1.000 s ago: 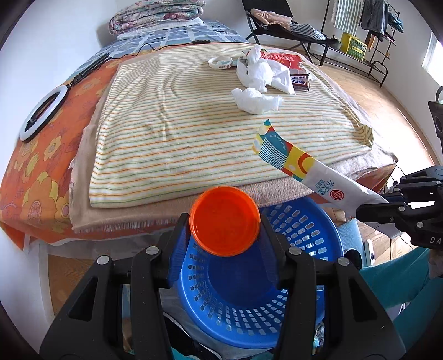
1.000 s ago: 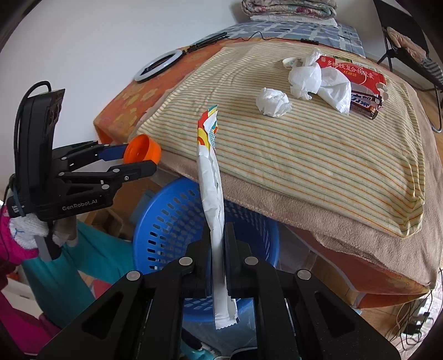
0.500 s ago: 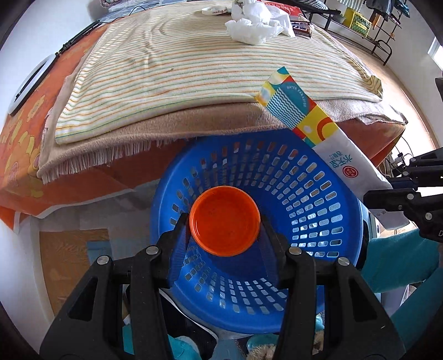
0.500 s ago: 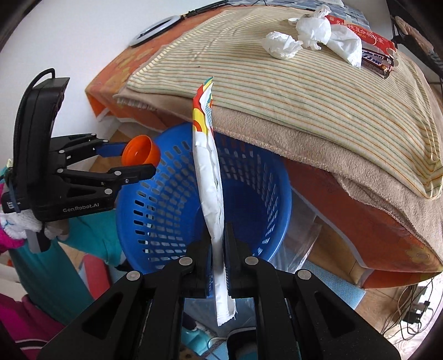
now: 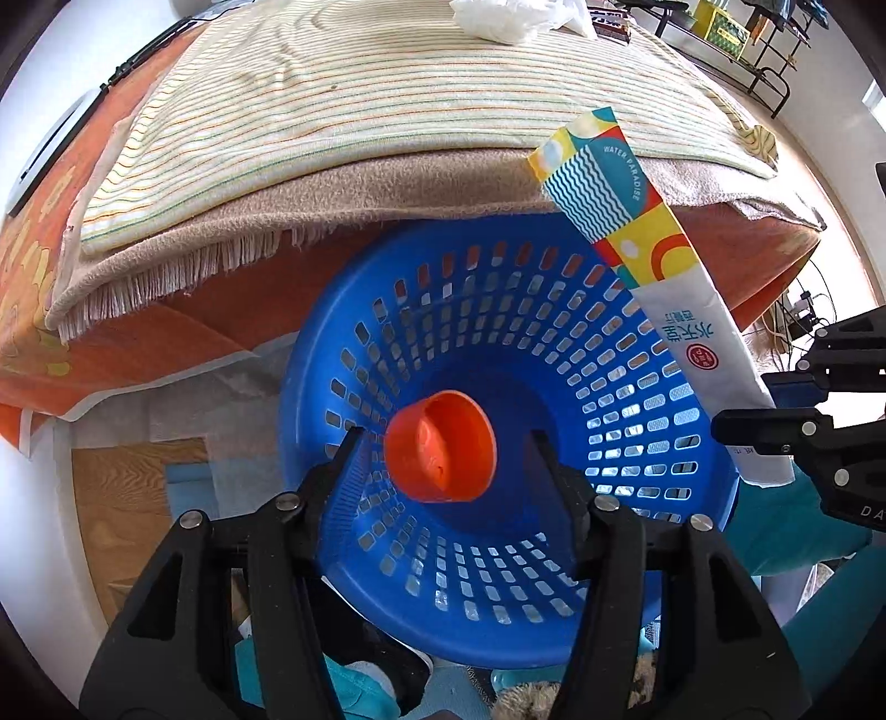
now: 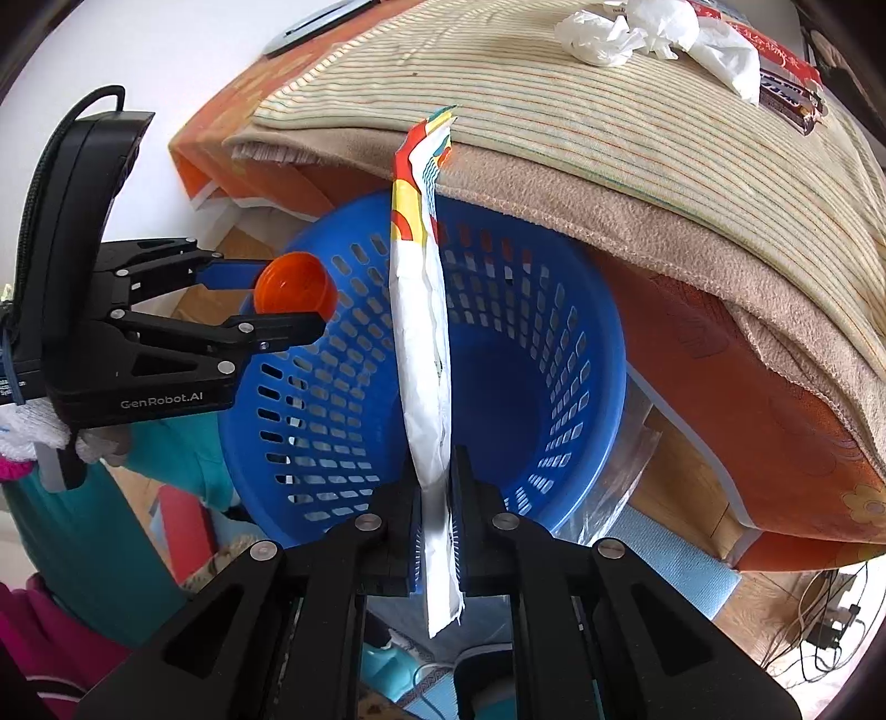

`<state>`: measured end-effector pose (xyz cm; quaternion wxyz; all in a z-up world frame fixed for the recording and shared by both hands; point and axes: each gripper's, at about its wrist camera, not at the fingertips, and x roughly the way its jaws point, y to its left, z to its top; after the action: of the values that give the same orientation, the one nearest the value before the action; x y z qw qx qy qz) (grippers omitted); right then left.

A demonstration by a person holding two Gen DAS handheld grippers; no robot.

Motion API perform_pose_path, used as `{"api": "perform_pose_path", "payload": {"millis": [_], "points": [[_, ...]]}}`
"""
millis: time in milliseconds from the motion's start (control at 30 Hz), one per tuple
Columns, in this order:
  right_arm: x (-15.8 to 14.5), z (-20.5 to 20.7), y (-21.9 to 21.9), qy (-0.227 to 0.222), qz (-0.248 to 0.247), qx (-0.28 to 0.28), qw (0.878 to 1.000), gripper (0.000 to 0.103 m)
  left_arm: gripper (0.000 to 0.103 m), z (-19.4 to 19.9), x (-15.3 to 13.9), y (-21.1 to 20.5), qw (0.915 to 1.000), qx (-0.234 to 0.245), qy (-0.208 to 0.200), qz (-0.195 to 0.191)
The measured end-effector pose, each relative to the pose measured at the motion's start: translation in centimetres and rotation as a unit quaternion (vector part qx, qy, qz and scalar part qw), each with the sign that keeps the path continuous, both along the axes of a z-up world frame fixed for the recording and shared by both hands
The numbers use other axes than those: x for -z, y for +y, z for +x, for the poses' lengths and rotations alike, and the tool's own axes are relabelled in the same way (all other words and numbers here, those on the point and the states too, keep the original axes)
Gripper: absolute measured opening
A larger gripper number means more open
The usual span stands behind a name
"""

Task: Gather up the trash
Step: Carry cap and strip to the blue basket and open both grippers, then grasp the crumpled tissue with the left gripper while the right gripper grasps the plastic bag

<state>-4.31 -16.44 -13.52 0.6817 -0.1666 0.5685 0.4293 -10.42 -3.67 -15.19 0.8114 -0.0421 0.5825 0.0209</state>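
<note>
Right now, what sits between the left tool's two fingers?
The orange cap, tilted, over the blue basket. The left tool is opening and the cap looks clear of both fingers in the left wrist view.

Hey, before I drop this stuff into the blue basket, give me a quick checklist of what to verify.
1. Left tool over blue basket: ok.
2. Orange cap freed: ok, jaws opening, cap loose between them.
3. Right tool gripping wrapper: ok.
4. Wrapper's upper end clear of tan blanket: cannot tell.
5. Crumpled tissues collected: not ok, up on striped sheet.
</note>
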Motion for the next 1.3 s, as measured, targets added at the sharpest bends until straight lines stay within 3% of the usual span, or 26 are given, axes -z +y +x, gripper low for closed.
{"api": "perform_pose_path", "payload": {"millis": [67, 133, 200, 533, 633, 900, 1033, 1300], "points": [[0.0, 0.1, -0.1, -0.002, -0.002, 0.003, 1.0, 0.015, 0.062, 0.0, -0.1, 0.0, 1.0, 0.001, -0.002, 0.003], [0.1, 0.2, 0.0, 0.002, -0.003, 0.007, 1.0, 0.031, 0.062, 0.0, -0.1, 0.0, 1.0, 0.001, -0.002, 0.002], [0.2, 0.2, 0.1, 0.006, 0.0, 0.006, 1.0, 0.038, 0.062, 0.1, -0.1, 0.0, 1.0, 0.001, -0.002, 0.002], [0.4, 0.2, 0.5, 0.003, -0.009, 0.006, 1.0, 0.039, 0.062, 0.2, -0.4, 0.3, 1.0, -0.004, -0.006, 0.003], [0.7, 0.1, 1.0, 0.003, -0.012, 0.011, 1.0, 0.05, 0.062, 0.2, -0.6, 0.3, 1.0, -0.004, -0.007, 0.003], [0.2, 0.5, 0.9, -0.005, -0.008, 0.018, 1.0, 0.051, 0.062, 0.4, -1.0, 0.3, 0.9999, -0.004, -0.011, 0.003], [-0.3, 0.8, 0.7, -0.015, -0.009, 0.027, 0.999, 0.059, 0.062, 0.7, -1.3, 0.2, 0.9999, -0.003, -0.013, 0.004], [-1.5, 2.1, 0.1, -0.035, -0.001, 0.053, 0.998, 0.065, 0.062, 2.0, -2.8, -0.1, 0.9996, 0.002, -0.027, 0.0]]}}
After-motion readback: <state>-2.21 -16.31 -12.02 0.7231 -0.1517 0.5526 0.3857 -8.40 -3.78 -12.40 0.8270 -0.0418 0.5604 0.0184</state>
